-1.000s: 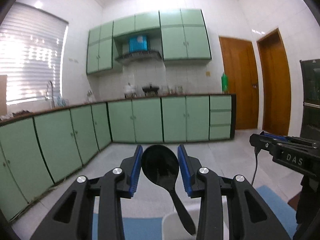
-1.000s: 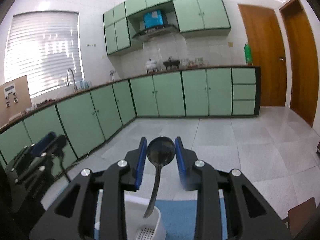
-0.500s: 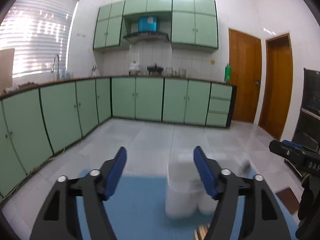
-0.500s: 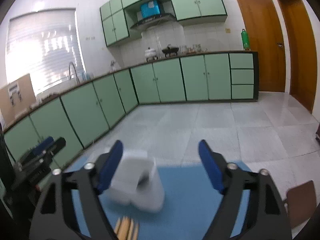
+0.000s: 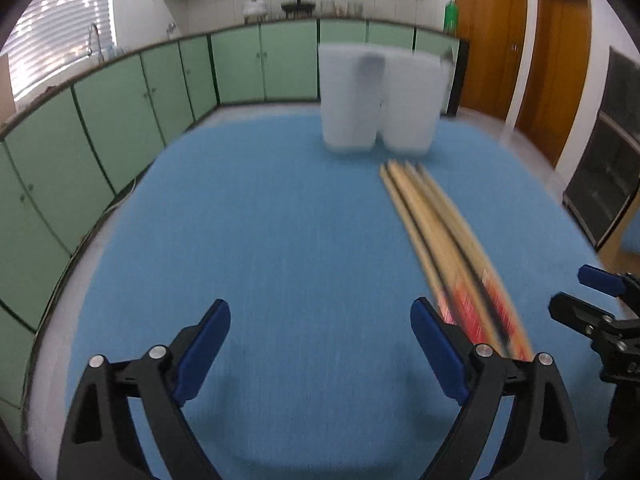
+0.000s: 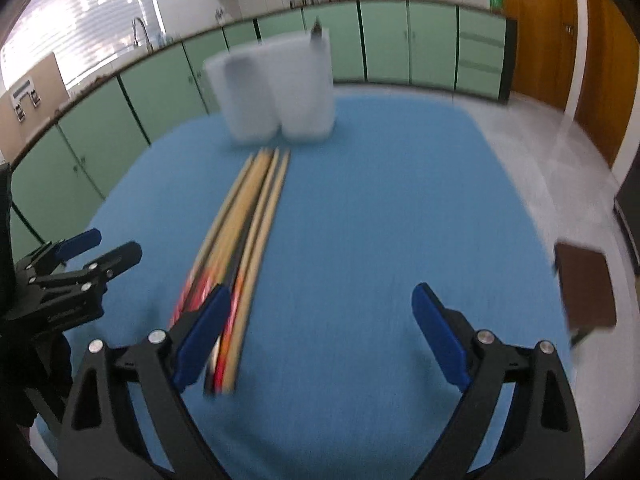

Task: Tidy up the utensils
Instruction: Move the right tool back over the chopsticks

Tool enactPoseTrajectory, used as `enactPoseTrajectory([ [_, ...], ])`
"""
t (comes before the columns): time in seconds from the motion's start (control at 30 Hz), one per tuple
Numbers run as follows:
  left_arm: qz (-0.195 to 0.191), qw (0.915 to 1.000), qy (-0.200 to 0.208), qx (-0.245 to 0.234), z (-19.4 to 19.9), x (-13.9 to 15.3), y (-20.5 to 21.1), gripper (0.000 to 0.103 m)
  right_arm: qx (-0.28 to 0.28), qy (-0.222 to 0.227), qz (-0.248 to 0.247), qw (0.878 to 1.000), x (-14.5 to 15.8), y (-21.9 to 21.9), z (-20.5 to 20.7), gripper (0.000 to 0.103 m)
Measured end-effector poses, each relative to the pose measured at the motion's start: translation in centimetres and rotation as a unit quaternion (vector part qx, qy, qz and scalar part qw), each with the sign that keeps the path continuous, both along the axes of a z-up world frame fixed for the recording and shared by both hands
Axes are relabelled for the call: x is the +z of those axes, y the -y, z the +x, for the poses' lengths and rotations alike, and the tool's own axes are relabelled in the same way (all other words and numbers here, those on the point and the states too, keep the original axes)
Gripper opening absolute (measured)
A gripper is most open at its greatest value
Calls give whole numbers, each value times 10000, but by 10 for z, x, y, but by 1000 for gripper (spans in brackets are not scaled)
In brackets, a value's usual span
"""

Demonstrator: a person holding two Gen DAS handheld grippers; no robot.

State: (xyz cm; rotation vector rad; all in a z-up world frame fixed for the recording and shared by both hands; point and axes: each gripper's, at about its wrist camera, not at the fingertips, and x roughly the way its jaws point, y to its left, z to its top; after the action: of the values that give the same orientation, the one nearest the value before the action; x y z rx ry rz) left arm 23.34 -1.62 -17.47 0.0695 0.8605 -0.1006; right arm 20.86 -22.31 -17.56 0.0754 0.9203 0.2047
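Note:
A white two-compartment utensil holder stands at the far side of the blue mat; it also shows in the right wrist view. A dark shape shows through its wall, blurred. Several wooden chopsticks with red ends lie on the mat in front of it, also seen in the right wrist view. My left gripper is open and empty, left of the chopsticks. My right gripper is open and empty, right of the chopsticks. Each gripper shows at the edge of the other's view.
The mat covers a table with a pale rim. Green kitchen cabinets run behind, wooden doors at the right. A brown stool stands right of the table. Both views are motion-blurred.
Both grippers let go of the black spoons, opened wide, and tilted down and back from the holder. The mat and chopsticks have come into view.

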Motion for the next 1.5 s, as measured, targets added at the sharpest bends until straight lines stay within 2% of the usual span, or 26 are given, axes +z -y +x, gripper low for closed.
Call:
enactPoseTrajectory([
  [0.07,73,9999,-111,28,-8,-6,0,91,128,-185,-153,9996,-9,-9,-11,85],
  [0.2,24,9994,-333,22,-17,-14,5,91,302,-84,-683,9972,-12,-18,-21,82],
  [0.63,59,9993,-376,62,-21,-10,11,94,478,-49,-694,9964,-10,-27,-27,78],
  [0.77,55,9993,-362,72,-18,-11,13,95,566,-76,-523,9970,-8,-29,-30,77],
  [0.87,64,9993,-362,68,-19,-11,13,95,587,-34,-639,9962,-9,-35,-30,76],
  [1.03,31,9993,-364,73,-19,-11,12,95,313,58,-965,9948,-10,-29,-24,73],
  [1.13,56,9993,-357,67,-19,-11,14,96,71,-6,-893,9960,-9,-13,-21,73],
  [1.23,82,9994,-345,55,-20,-11,15,96,73,-15,-568,9984,-8,-8,-22,67],
  [1.33,66,9993,-368,5,-22,-10,17,95,300,31,-382,9988,-7,-16,-23,55],
  [1.4,72,9993,-373,-55,-24,-9,19,96,364,60,-398,9985,-8,-23,-21,39],
  [1.43,59,9992,-380,-98,-25,-8,20,96,379,86,-459,9982,-8,-26,-20,36],
  [1.5,28,9990,-400,-180,-28,-7,22,96,451,80,-361,9983,-8,-26,-19,12],
])
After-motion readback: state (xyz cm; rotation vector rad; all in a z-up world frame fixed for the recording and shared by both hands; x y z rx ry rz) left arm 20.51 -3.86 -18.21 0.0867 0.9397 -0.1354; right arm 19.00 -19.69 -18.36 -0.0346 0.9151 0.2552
